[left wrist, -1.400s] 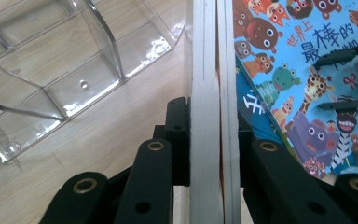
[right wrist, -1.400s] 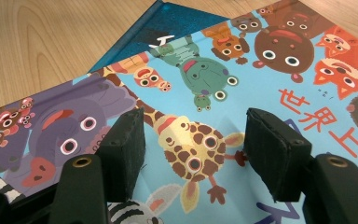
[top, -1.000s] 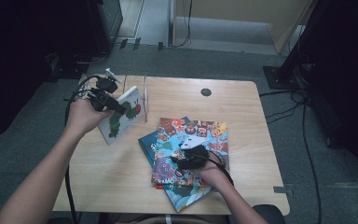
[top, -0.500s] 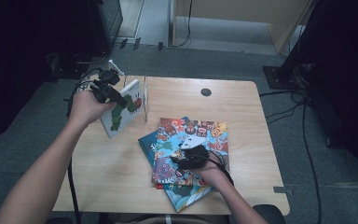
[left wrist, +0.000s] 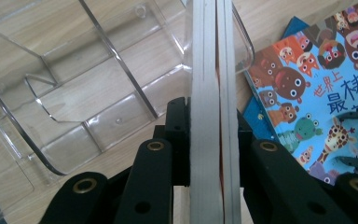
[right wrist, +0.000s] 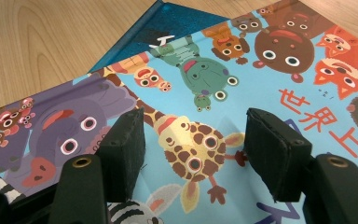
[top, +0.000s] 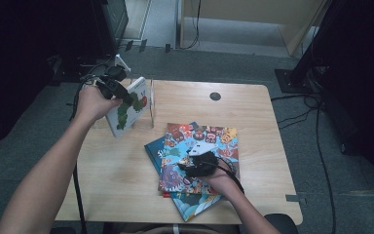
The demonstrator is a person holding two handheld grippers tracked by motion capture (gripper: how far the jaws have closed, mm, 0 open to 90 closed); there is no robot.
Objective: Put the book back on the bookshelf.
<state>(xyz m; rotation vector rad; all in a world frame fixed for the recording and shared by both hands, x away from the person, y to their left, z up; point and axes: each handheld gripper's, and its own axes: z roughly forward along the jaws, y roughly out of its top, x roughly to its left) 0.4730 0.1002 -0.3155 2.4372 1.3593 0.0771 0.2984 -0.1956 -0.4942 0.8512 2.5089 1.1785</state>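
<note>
My left gripper (top: 119, 95) is shut on a white picture book (top: 129, 109) with a green caterpillar on its cover, held lifted and nearly upright at the table's far left. In the left gripper view the book's page edge (left wrist: 212, 84) runs up between the two jaws, beside a clear plastic book stand (left wrist: 98, 93). The stand (top: 150, 101) is just right of the held book. My right gripper (top: 191, 164) stands open, pads down on the colourful animal book (top: 209, 141). Its jaws (right wrist: 198, 140) straddle the giraffe on that cover (right wrist: 261, 70).
The animal book tops a small stack, with a dark blue book (top: 153, 148) sticking out beneath it (right wrist: 168, 23). A black round grommet (top: 215, 96) sits at the wooden table's (top: 253, 112) far edge. Cables trail off the far left corner.
My left hand has carried the caterpillar book to the right, toward the clear stand, and tipped it more upright. The right gripper has stayed on the animal book.
</note>
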